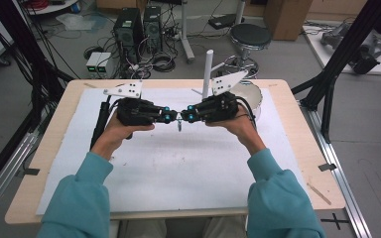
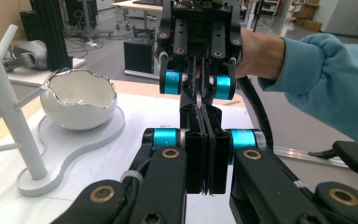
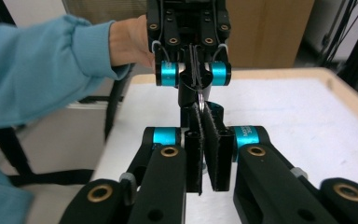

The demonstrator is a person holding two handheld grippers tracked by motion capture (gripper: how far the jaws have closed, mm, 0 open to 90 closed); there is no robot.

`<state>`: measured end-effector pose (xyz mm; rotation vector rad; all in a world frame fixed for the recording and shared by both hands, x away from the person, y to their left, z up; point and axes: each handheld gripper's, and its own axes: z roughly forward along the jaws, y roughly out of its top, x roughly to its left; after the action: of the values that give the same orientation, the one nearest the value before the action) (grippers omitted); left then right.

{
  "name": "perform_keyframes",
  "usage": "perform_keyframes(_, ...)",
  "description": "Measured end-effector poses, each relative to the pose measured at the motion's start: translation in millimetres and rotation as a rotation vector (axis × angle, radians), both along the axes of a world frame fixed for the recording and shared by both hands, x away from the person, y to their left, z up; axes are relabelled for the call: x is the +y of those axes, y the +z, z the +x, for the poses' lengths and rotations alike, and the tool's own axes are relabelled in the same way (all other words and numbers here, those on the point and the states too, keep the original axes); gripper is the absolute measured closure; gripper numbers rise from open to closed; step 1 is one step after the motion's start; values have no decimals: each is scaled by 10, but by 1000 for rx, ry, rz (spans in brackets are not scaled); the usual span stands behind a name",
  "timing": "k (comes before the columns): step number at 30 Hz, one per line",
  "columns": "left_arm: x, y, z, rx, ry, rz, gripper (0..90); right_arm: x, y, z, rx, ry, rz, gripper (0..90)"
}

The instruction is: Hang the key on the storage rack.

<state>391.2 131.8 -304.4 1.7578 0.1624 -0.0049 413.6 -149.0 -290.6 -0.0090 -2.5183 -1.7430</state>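
Even, soft overhead light fills all three views, and the white mat (image 1: 178,163) on the bench (image 1: 54,148) reads bright with only faint shadows under the hands. In the left gripper view the white bowl (image 2: 81,100) carries a glossy highlight on its rim. Beyond the bowl the room is soft and slightly blurred. The high view bends straight lines near its edges.

Left gripper (image 1: 171,117) and right gripper (image 1: 187,117) tip to tip above the mat (image 1: 178,163); bowl (image 1: 250,94) behind the right one.
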Motion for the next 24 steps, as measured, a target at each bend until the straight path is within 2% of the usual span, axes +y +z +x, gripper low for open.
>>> perform_keyframes(1, 0, 0, 1, -1, 0, 3, 883, -3, -2, -3, 32, -8, -9, 882)
perform_keyframes(4, -7, -10, 6, 3, -2, 1, 883, -3, -2, -16, 47, -25, -15, 889)
perform_keyframes(10, -6, -16, 13, 10, 0, 1, 882, -2, 14, -42, 64, -51, -31, 892)
perform_keyframes(15, -17, -17, 5, 1, 16, 5, 877, -5, 22, -49, 53, -62, -37, 893)
perform_keyframes(16, -32, -17, -4, 11, 40, 6, 792, -20, 30, -52, 52, -81, -41, 894)
perform_keyframes(17, -32, -17, -4, 11, 40, 6, 682, -31, 33, -47, 51, -89, -40, 894)
perform_keyframes(18, -41, -16, -37, 70, 120, 6, 593, -57, 38, -40, 57, -95, -38, 894)
perform_keyframes(19, -24, -10, -44, 70, 144, 20, 531, -82, 44, -36, 62, -110, -38, 894)
perform_keyframes(20, -24, -10, -44, 70, 144, 20, 522, -101, 50, -28, 65, -114, -40, 894)
perform_keyframes(21, 52, -30, -65, 23, 171, 9, 491, -127, 61, -17, 69, -125, -48, 893)
perform_keyframes(22, 95, -49, -76, -2, 197, 12, 412, -153, 79, -5, 69, -139, -54, 894)
perform_keyframes(23, 95, -49, -76, -2, 197, 12, 302, -179, 102, 8, 77, -150, -54, 893)
perform_keyframes(24, 203, -107, -97, -5, 276, 22, 185, -209, 132, 25, 77, -163, -57, 893)
